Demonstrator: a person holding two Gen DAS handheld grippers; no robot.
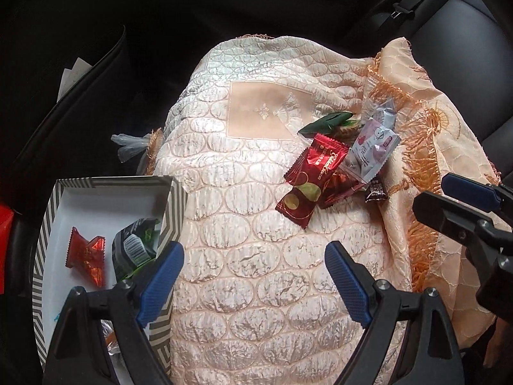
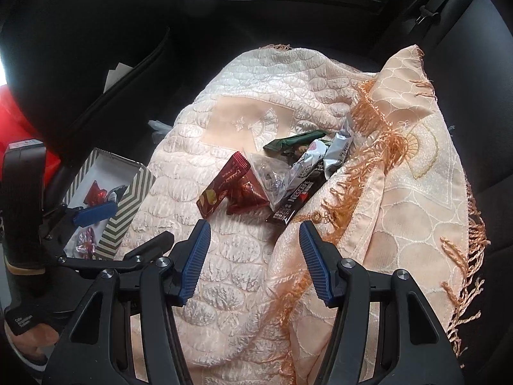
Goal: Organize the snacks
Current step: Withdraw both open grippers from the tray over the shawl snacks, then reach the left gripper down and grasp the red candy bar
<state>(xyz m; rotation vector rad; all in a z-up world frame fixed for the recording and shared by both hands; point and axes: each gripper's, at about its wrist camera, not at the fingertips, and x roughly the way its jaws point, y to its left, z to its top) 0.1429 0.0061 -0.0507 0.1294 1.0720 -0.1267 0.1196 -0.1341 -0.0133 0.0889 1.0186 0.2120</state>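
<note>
Our left gripper (image 1: 255,280) jaws apart, empty, striped box (image 1: 174,211) by its left finger; right gripper (image 2: 255,258) apart, empty, Nescafe stick (image 2: 296,200) just ahead.

Soft daylight on the pale cloth (image 1: 250,224), dark surroundings, sharp focus, fisheye-bent edges.

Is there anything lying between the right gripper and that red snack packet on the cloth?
Nothing visible. The right gripper is open over bare cloth, and the red snack packet lies just ahead, its near end uncovered.
</note>
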